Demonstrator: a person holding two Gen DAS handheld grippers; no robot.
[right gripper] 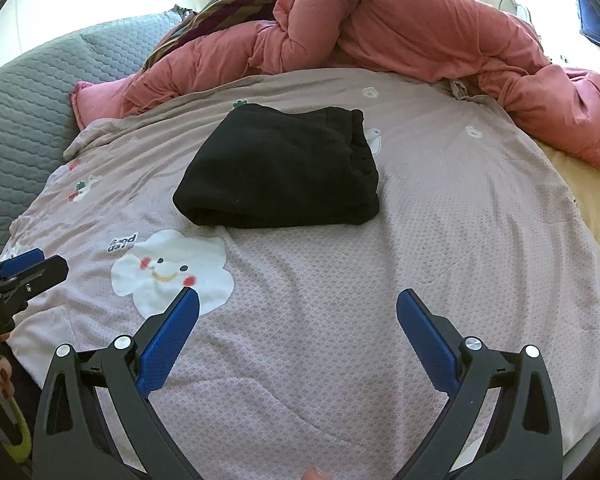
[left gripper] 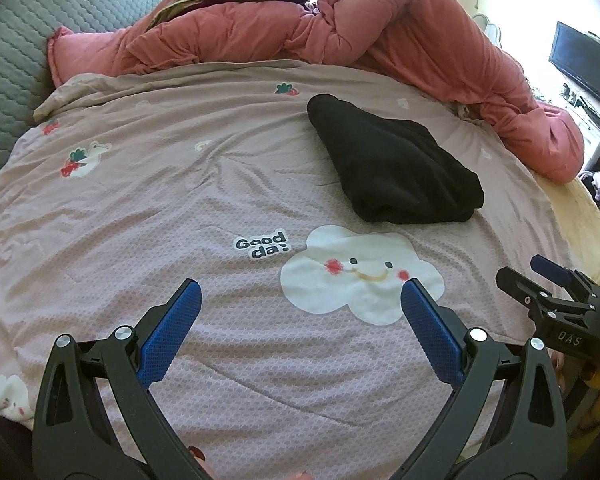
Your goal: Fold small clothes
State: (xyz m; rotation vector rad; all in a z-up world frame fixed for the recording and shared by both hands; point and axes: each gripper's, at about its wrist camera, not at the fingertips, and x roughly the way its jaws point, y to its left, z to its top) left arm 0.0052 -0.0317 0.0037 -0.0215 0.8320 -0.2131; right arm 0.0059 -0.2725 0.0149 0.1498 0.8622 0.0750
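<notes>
Both claws spread wide, left claw, right claw, folded black garment lying crosswise

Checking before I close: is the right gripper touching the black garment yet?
Apart. The right wrist view shows the open right gripper with bare bedspread between its fingertips and the folded black garment.

Bed under pale lilac cartoon-print cover. Grey quilted headboard at 10 o'clock. Pink duvet heaped at 12. Dark monitor at 2. Bright window light behind.
</notes>
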